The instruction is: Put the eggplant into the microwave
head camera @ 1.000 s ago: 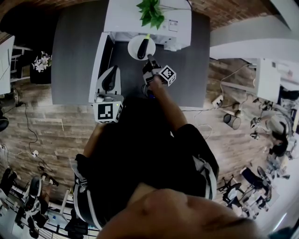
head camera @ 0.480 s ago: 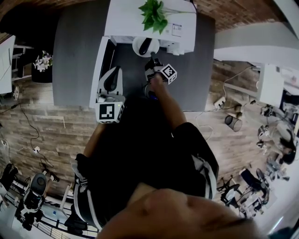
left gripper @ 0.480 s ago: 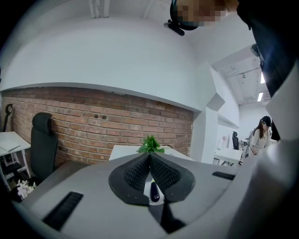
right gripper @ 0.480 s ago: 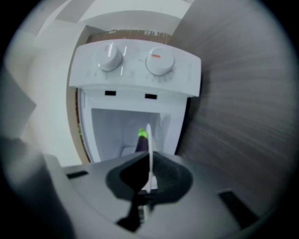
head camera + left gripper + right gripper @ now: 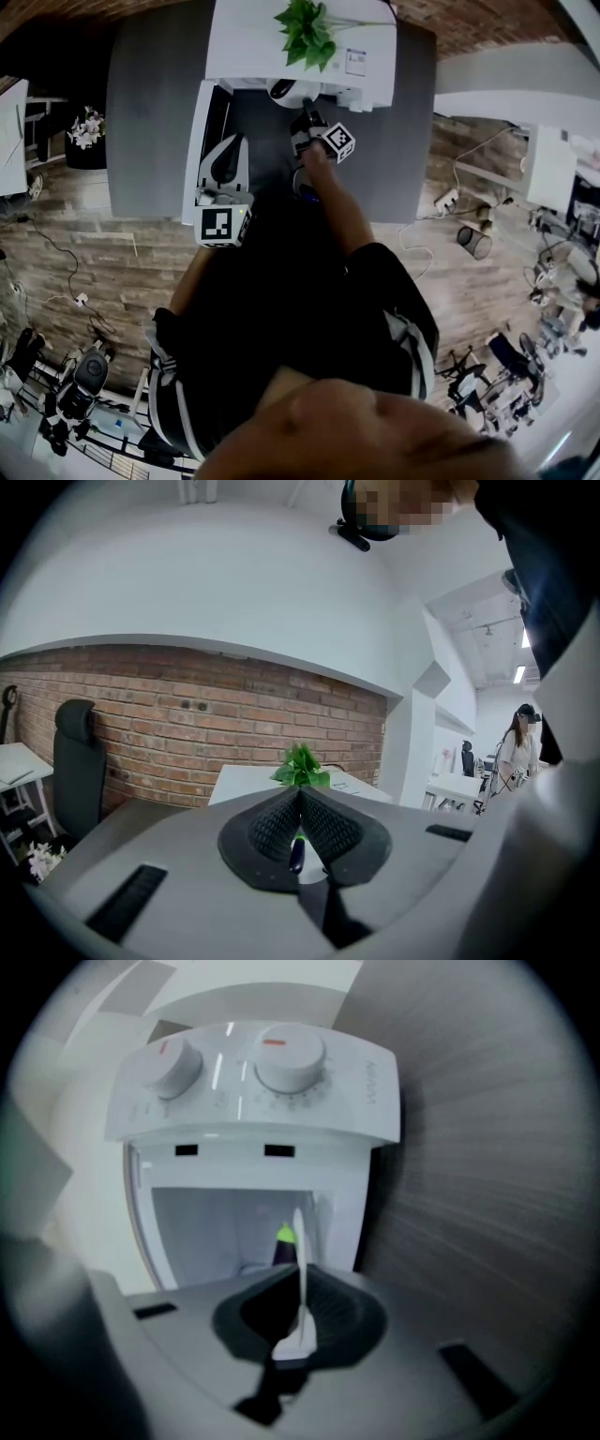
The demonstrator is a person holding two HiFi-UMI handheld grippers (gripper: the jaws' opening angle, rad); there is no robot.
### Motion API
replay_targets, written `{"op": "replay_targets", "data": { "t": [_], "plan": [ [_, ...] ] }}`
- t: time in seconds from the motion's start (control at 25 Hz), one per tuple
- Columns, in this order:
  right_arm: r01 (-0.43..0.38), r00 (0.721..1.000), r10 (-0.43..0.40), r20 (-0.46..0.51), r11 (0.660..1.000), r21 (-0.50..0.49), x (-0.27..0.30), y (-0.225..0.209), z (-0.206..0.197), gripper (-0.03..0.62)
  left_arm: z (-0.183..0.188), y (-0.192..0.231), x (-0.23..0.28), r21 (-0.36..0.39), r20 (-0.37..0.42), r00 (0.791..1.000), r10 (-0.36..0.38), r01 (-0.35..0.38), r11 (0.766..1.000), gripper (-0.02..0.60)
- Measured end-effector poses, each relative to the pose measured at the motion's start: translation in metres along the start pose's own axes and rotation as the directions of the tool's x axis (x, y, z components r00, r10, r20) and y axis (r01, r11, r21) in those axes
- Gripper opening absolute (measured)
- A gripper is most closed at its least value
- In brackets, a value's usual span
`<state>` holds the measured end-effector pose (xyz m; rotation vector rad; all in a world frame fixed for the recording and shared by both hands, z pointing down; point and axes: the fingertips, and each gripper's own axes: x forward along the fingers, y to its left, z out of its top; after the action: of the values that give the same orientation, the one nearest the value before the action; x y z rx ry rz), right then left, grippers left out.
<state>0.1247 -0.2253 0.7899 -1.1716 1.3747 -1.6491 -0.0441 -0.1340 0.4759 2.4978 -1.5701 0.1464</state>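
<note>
Eggplant [image 5: 281, 1247], on its plate [image 5: 299, 1241], has moved off the worktop [image 5: 159, 112] into the microwave [image 5: 253, 1091] at 12 o'clock. The right hand-held gripper [image 5: 298, 1283] clamps the plate's rim, so release comes next; the left hand-held gripper [image 5: 300, 803] is closed and empty.

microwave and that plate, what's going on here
A person works two handheld grippers. The right gripper is clamped on the rim of a white plate carrying the eggplant, and the plate is partway inside the open microwave. The left gripper is shut on nothing, off to the side.
</note>
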Motion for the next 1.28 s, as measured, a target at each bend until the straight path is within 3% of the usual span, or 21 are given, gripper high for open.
{"op": "replay_targets", "data": {
  "t": [0.2, 0.32, 1.28],
  "plan": [
    [0.009, 1.0, -0.009, 0.01, 1.0, 0.013, 0.005, -0.003, 0.002, 0.041, -0.002, 0.004, 0.005, 0.015, -0.02, 1.0, -0.006, 0.006, 1.0, 0.037],
    [0.006, 1.0, -0.006, 0.015, 1.0, 0.008, 0.008, -0.004, 0.004, 0.041, -0.004, 0.005, 0.007, -0.014, -0.035, 0.999, 0.0, -0.001, 1.0, 0.037],
    [0.012, 1.0, -0.012, 0.019, 1.0, 0.016, 0.032, -0.001, 0.009, 0.041, -0.002, 0.009, 0.01, -0.007, -0.032, 0.999, -0.003, 0.003, 1.0, 0.037]
  ]
}}
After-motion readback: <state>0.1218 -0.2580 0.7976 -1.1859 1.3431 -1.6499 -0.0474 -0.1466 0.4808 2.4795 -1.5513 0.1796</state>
